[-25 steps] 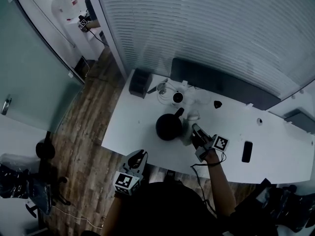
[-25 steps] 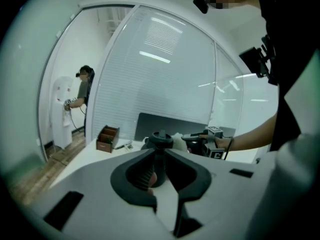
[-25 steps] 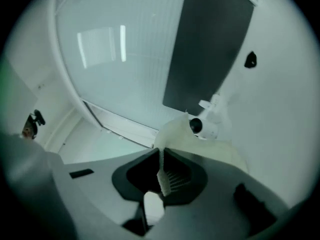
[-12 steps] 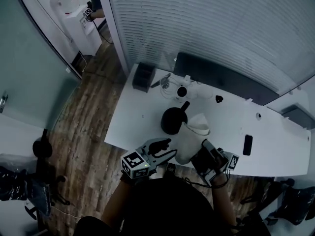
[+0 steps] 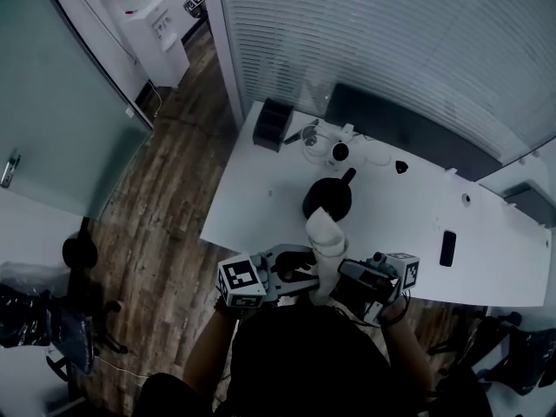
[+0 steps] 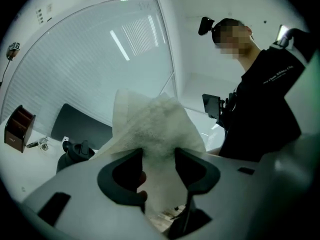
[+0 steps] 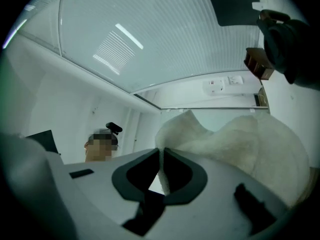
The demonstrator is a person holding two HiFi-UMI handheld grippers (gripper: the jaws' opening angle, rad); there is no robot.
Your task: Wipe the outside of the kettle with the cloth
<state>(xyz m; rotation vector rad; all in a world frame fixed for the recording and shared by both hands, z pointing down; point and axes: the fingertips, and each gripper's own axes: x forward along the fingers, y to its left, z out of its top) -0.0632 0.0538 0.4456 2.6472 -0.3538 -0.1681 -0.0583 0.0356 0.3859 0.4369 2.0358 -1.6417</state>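
Note:
The black kettle (image 5: 328,200) stands on the white table (image 5: 261,198); it also shows low at the left of the left gripper view as the kettle (image 6: 74,154). A white cloth (image 5: 325,240) is held up over the table's near edge, between me and the kettle. My right gripper (image 5: 344,278) is shut on a thin edge of the cloth (image 7: 240,139), which is pinched at the right gripper (image 7: 161,156). My left gripper (image 5: 306,266) has just been opening its jaws. They stand wide, with the cloth (image 6: 155,129) hanging loosely between them at the left gripper (image 6: 159,156).
A dark organiser box (image 5: 272,124), a small white device with cables (image 5: 339,152) and a black phone (image 5: 447,248) lie on the table. A dark panel (image 5: 408,133) runs along the back. Wooden floor (image 5: 165,189) lies to the left. A person in black (image 6: 265,99) stands close behind the cloth.
The right gripper lifted the cloth off the table beside the kettle and drew it towards me. The left gripper came up and across to the cloth, and its jaws opened.

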